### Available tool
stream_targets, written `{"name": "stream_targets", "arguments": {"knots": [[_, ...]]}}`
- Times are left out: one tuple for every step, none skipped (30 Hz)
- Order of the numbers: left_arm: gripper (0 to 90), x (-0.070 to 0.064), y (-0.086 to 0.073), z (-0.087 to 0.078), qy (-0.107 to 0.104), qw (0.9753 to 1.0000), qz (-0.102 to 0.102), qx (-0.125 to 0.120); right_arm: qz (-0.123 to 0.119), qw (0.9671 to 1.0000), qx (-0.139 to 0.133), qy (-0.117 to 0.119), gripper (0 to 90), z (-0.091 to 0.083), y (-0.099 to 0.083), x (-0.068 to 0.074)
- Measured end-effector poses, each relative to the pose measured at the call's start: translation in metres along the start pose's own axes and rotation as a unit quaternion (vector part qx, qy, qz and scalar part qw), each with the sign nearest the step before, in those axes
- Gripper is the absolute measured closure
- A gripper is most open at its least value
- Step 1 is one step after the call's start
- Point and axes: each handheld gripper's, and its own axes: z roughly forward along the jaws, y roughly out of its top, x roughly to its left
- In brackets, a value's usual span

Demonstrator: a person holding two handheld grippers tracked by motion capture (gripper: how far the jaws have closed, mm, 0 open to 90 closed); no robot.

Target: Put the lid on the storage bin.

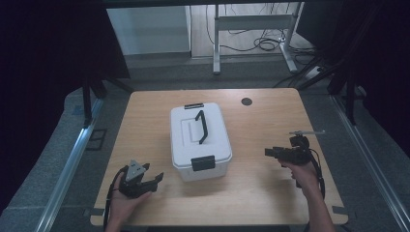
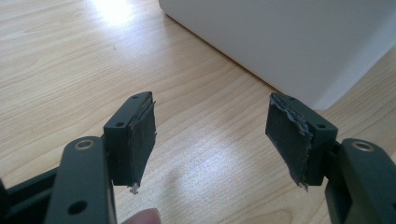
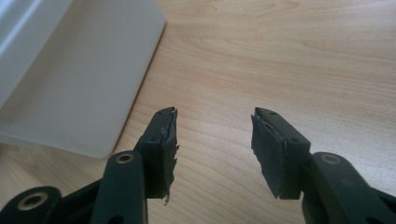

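Observation:
A white plastic storage box [image 1: 200, 141] stands in the middle of the wooden table [image 1: 261, 121], lid on, with a black carry handle [image 1: 201, 126] on top and black latches at its near and far ends. My left gripper [image 1: 157, 178] rests near the table's front left, open, pointing toward the box's near left corner. In the left gripper view the gripper [image 2: 210, 135] holds nothing and the box wall [image 2: 289, 42] lies just ahead. My right gripper [image 1: 269, 152] hovers right of the box, open and empty. The right gripper view has the gripper [image 3: 214, 140] aimed at bare wood, with the box [image 3: 79, 79] to its left.
A small dark round cap [image 1: 246, 101] sits in the table top near the far edge. Beyond the table stand a metal desk frame [image 1: 251, 29] and loose cables on the floor. Aluminium rails [image 1: 67, 169] run along both sides.

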Motion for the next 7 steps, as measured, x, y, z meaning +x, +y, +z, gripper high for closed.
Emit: {"name": "stream_targets", "arguments": {"knots": [[33.4,0.0002,0.0001,-0.0004,0.000,1.0000,0.000,-0.001,-0.003,1.0000,0.003,-0.001,48.6,0.0016,-0.0007,0.0005],[33.4,0.0005,0.0002,-0.0009,0.000,1.0000,0.000,-0.001,-0.006,1.0000,0.004,-0.003,47.5,0.0033,-0.0016,0.0012],[33.4,0.0005,0.0003,-0.0011,0.000,1.0000,0.000,-0.001,-0.006,1.0000,0.004,-0.003,47.5,0.0033,-0.0016,0.0012],[33.4,0.0005,0.0003,-0.0013,0.001,1.0000,0.000,-0.001,-0.006,1.0000,0.003,-0.005,45.4,0.0053,-0.0030,0.0023],[33.4,0.0005,0.0003,-0.0013,0.001,1.0000,0.000,-0.001,-0.006,1.0000,0.003,-0.005,45.4,0.0053,-0.0030,0.0023],[33.3,0.0005,0.0005,-0.0012,0.001,1.0000,0.001,-0.001,-0.013,0.9998,0.006,-0.014,43.0,0.0091,-0.0056,0.0053],[33.3,0.0005,0.0005,-0.0012,0.001,1.0000,0.001,-0.001,-0.013,0.9998,0.006,-0.014,43.0,0.0091,-0.0056,0.0053]]}}
